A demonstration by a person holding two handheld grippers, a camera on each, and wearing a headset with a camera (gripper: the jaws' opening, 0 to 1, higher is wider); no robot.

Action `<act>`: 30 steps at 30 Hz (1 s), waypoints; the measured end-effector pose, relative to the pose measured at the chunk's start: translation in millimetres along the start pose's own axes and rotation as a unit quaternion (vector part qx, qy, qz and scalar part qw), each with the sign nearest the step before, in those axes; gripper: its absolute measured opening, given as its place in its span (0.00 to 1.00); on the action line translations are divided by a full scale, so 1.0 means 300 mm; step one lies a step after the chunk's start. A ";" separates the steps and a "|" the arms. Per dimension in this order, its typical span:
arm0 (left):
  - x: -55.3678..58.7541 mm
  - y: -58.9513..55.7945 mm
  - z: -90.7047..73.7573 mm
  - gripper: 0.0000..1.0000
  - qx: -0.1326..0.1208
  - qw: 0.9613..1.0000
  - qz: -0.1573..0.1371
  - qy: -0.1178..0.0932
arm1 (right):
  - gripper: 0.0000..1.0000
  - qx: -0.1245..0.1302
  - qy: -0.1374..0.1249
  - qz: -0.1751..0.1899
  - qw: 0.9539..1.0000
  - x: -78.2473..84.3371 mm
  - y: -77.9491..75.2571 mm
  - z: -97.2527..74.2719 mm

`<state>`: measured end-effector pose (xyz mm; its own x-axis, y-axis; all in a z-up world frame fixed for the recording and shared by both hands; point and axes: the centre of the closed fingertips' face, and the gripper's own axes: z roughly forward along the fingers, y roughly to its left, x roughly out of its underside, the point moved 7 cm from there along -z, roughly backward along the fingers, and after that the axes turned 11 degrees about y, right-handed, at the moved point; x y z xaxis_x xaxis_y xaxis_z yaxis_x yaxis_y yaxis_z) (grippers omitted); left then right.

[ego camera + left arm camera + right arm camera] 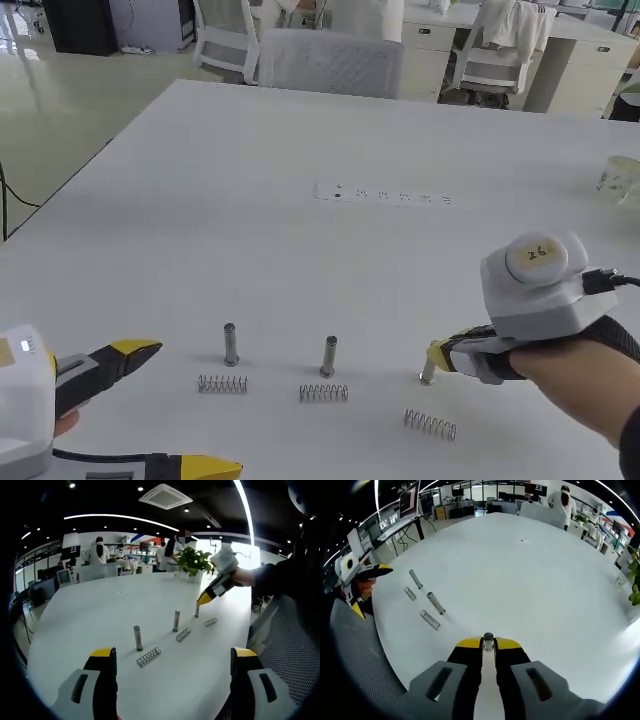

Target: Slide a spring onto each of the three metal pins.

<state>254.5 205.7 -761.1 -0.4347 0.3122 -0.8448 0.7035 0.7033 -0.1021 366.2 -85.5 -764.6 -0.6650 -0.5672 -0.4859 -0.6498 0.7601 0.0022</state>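
Springs (323, 393): three flat on desk (300, 250), in a row just before middle pin (330, 355).
Right tongs (488, 642): clamped on right pin (427, 374), right of middle pin.
Left tongs (180, 408): gaping, empty, left of middle pin.

White table (300, 240), silver pins (230, 343), silver springs (222, 384), black jaws tipped yellow, green plant (194, 560)

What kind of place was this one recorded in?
Most likely an open-plan office or lab space: a large white meeting table with a built-in socket strip, mesh office chairs at its far side, and desks with monitors beyond it.
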 end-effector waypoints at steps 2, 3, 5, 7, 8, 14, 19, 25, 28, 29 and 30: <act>0.002 0.002 -0.001 0.93 -0.001 1.000 -0.001 0.000 | 0.11 0.000 -0.001 -0.002 1.000 0.001 0.000 -0.001; 0.002 0.002 -0.002 0.94 -0.001 1.000 -0.001 0.000 | 0.11 0.000 -0.001 -0.003 1.000 0.002 0.000 -0.001; 0.001 0.002 -0.002 0.94 -0.001 1.000 -0.001 0.001 | 0.11 0.001 -0.002 -0.005 1.000 0.002 0.000 -0.001; 0.000 0.001 -0.002 0.94 -0.001 1.000 0.000 0.001 | 0.11 -0.001 -0.003 -0.008 1.000 0.000 0.000 -0.001; -0.001 0.001 -0.001 0.94 0.000 1.000 0.000 0.001 | 0.11 0.000 -0.003 -0.008 1.000 0.000 0.000 -0.001; -0.003 0.000 0.001 0.94 0.001 1.000 0.002 0.002 | 0.11 -0.003 -0.003 -0.009 1.000 0.005 0.000 -0.004; -0.005 0.001 0.000 0.94 0.001 1.000 0.002 0.001 | 0.12 -0.003 -0.007 -0.012 1.000 0.006 -0.001 -0.010; -0.009 0.000 0.000 0.94 0.001 1.000 0.003 0.001 | 0.15 -0.001 -0.014 -0.015 1.000 0.013 -0.006 -0.028; -0.009 0.000 -0.001 0.94 0.001 1.000 0.004 0.001 | 0.15 0.000 -0.016 -0.016 1.000 0.025 -0.007 -0.042; -0.009 0.000 0.000 0.94 0.001 1.000 0.004 0.000 | 0.15 0.000 -0.016 -0.017 1.000 0.028 -0.007 -0.044; -0.010 0.000 0.000 0.94 0.001 1.000 0.004 0.000 | 0.16 0.000 -0.016 -0.018 1.000 0.034 -0.007 -0.048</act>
<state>255.9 204.9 -758.5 -0.4290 0.3185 -0.8453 0.7082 0.6995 -0.0958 355.6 -97.5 -756.8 -0.6293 -0.5830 -0.5139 -0.6728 0.7397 -0.0153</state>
